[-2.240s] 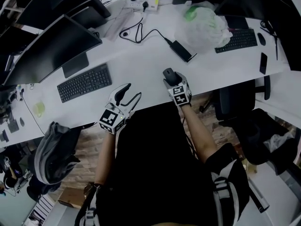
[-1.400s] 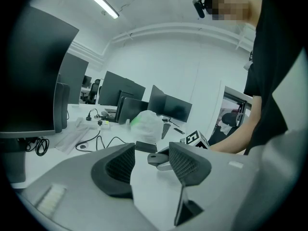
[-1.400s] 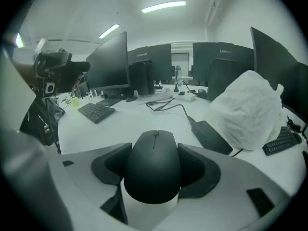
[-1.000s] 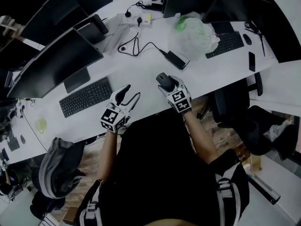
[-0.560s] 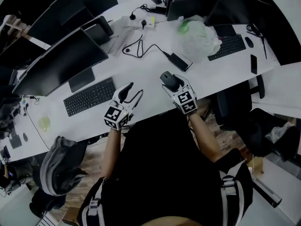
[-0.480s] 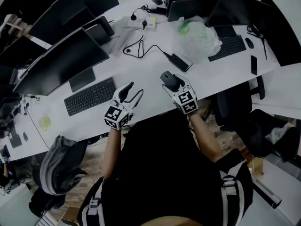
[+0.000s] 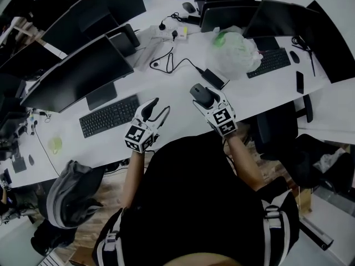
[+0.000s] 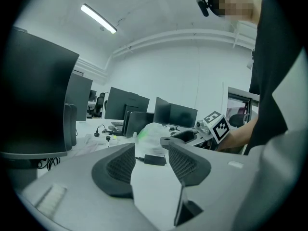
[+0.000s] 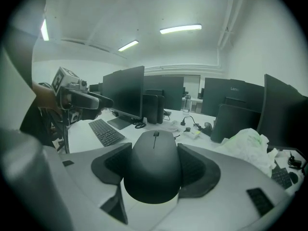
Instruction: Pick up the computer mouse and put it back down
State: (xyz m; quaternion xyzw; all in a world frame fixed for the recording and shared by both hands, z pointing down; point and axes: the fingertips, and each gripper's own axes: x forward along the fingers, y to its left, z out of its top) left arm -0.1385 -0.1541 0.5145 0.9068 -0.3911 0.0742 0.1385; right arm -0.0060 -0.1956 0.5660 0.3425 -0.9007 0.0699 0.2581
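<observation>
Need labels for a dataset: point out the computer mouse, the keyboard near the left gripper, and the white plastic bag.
computer mouse (image 9: 154,170): right gripper view, top of its shell.
keyboard (image 7: 109,116): head view, middle of the keys.
white plastic bag (image 7: 233,50): head view, centre of the bag.

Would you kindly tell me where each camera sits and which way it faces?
Head view: on the person's head, looking steeply down at the desk; shows torso, forearms, left tongs, and right tongs gripping the mouse.
Left gripper view: on the left tongs, looking across the desk past open, empty jaws towards monitors; dark clothing at right.
Right gripper view: on the right tongs, looking across the desk over the held mouse.
Shared: each gripper view catches the other tongs; all three show the white bag.
</observation>
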